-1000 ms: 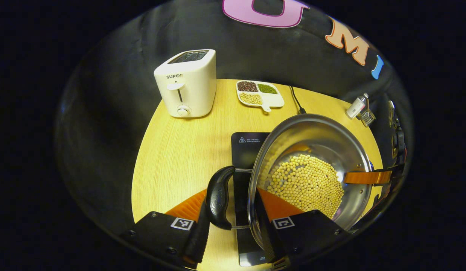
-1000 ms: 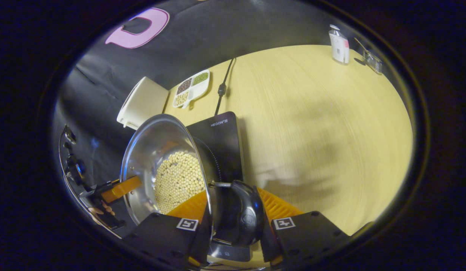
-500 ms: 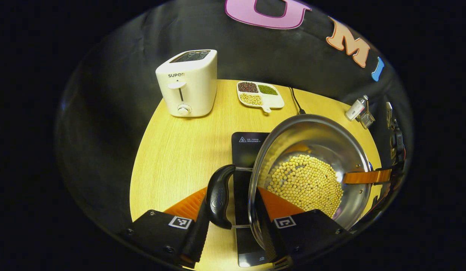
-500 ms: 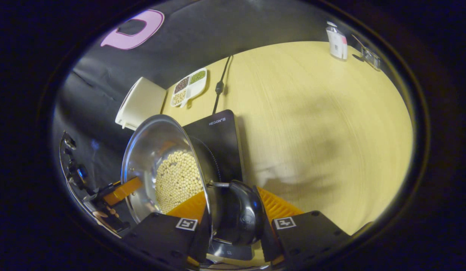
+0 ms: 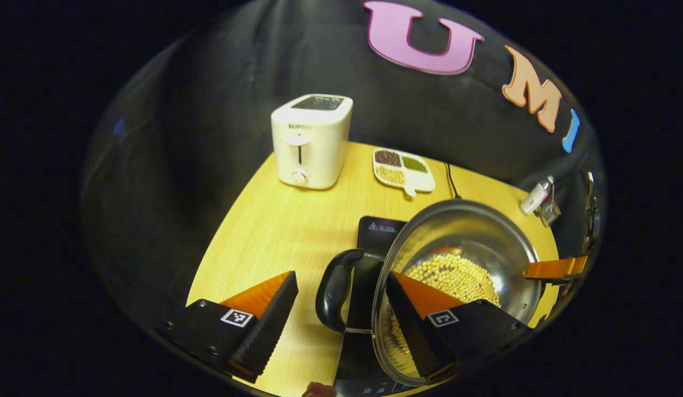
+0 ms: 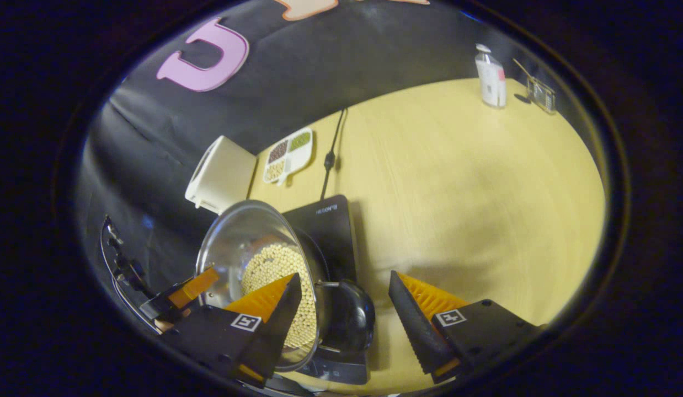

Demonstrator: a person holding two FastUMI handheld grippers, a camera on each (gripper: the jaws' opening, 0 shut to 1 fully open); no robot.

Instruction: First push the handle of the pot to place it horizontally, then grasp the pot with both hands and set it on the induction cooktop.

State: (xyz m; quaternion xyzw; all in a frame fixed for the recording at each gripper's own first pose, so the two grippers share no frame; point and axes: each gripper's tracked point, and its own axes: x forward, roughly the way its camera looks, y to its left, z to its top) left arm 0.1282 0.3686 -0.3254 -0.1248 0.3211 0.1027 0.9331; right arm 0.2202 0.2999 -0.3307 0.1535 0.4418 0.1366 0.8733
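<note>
A steel pot (image 5: pixel 468 220) full of pale beans (image 5: pixel 449 273) rests on the black induction cooktop (image 5: pixel 381 227). My left gripper (image 5: pixel 340 280) is open. The pot's black side handle (image 5: pixel 337 292) stands loose between its fingers, and one finger reaches over the rim. In the right gripper view the pot (image 6: pixel 234 245) sits on the cooktop (image 6: pixel 327 231). My right gripper (image 6: pixel 342 280) is open around the other black handle (image 6: pixel 353 320), touching neither side. A finger of the right gripper (image 5: pixel 556 268) shows beyond the pot's far rim.
On the wooden table (image 5: pixel 264 231) a white toaster (image 5: pixel 311 140) and a divided dish of beans (image 5: pixel 403 171) stand at the back. The cooktop's cable (image 6: pixel 330 154) runs to the wall. A small bottle (image 6: pixel 489 77) and a glass holder (image 6: pixel 540 91) sit at the far corner.
Both grippers were shut on the pot's handles; now both have opened and pulled back a little. The pot stays on the cooktop.
</note>
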